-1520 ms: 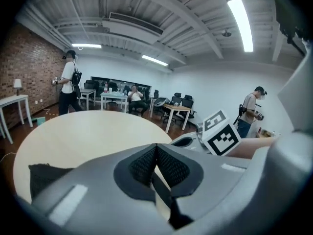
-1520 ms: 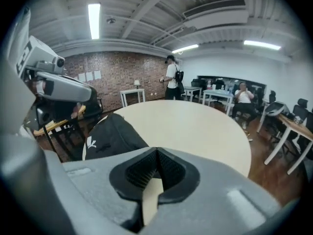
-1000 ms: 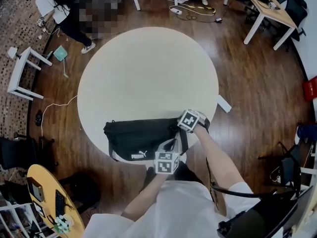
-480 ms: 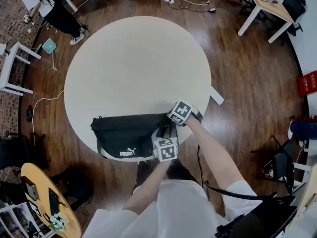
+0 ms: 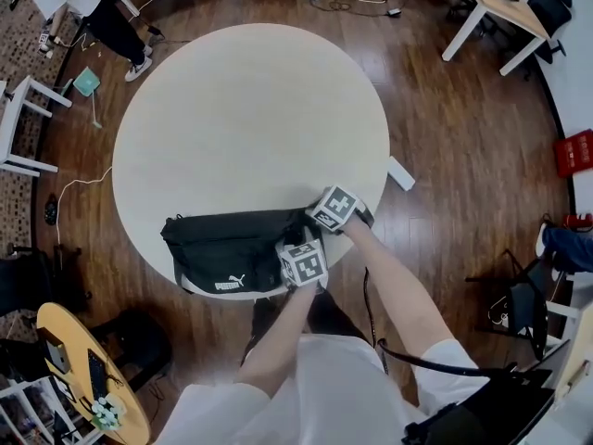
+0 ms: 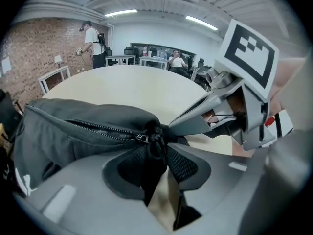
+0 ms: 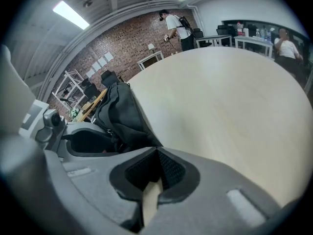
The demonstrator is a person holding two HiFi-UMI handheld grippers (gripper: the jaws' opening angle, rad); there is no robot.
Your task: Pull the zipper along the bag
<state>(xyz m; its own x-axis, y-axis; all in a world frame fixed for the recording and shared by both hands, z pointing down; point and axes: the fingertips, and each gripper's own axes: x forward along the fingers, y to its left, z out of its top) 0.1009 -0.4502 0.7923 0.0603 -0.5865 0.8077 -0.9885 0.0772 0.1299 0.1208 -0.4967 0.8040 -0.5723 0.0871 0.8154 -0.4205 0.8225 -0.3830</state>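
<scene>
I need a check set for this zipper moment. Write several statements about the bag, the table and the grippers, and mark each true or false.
1. The black Puma bag lies at the near edge of the round table. True.
2. The right gripper holds nothing. False: its jaws are shut on the bag's end.
3. The zipper slider sits just ahead of the left gripper. True; those jaws are closing, with black bag material between them.
4. Both grippers work at the bag's end on the person's left. False: both are at the end on the person's right.
5. A person stands beyond the table near a brick wall. True.
</scene>
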